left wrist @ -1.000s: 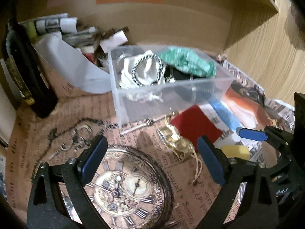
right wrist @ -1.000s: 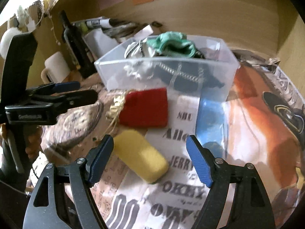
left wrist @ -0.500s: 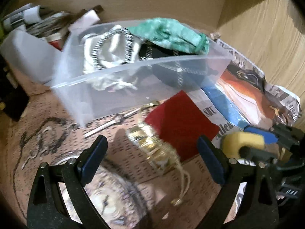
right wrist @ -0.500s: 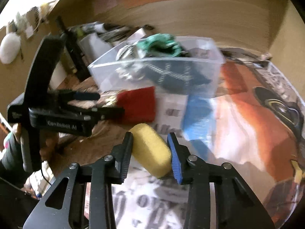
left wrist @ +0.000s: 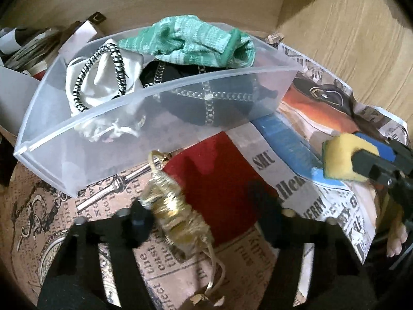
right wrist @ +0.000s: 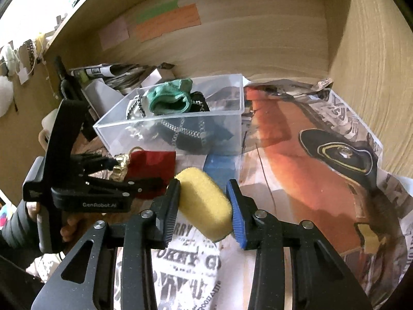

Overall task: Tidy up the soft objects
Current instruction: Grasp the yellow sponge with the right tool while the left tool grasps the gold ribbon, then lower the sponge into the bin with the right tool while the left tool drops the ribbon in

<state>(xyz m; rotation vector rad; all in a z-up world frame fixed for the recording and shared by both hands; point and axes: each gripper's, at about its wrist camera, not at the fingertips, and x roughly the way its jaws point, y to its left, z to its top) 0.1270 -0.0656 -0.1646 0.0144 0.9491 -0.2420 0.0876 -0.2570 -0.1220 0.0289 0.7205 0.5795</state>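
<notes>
My right gripper (right wrist: 204, 206) is shut on a yellow sponge (right wrist: 205, 206) and holds it above the newspaper; it also shows in the left wrist view (left wrist: 343, 157). My left gripper (left wrist: 201, 214) is blurred, its fingers either side of a gold bundle (left wrist: 175, 214) and a red cloth (left wrist: 214, 180); I cannot tell its state. A clear plastic bin (left wrist: 77, 149) just beyond holds a green cloth (left wrist: 191, 44), a white cloth (left wrist: 103, 80) and a black item. The bin (right wrist: 232, 118) and red cloth (right wrist: 152, 168) show in the right wrist view.
A blue pad (left wrist: 284, 139) lies on the newspaper (right wrist: 322, 155) right of the red cloth. Wooden walls (right wrist: 258, 38) close the back and right. Papers and a white box (right wrist: 103, 95) stand behind the bin at left.
My right gripper closed on the yellow sponge and lifted it off the newspaper. My left gripper moved forward toward the bin, over the gold bundle and red cloth.
</notes>
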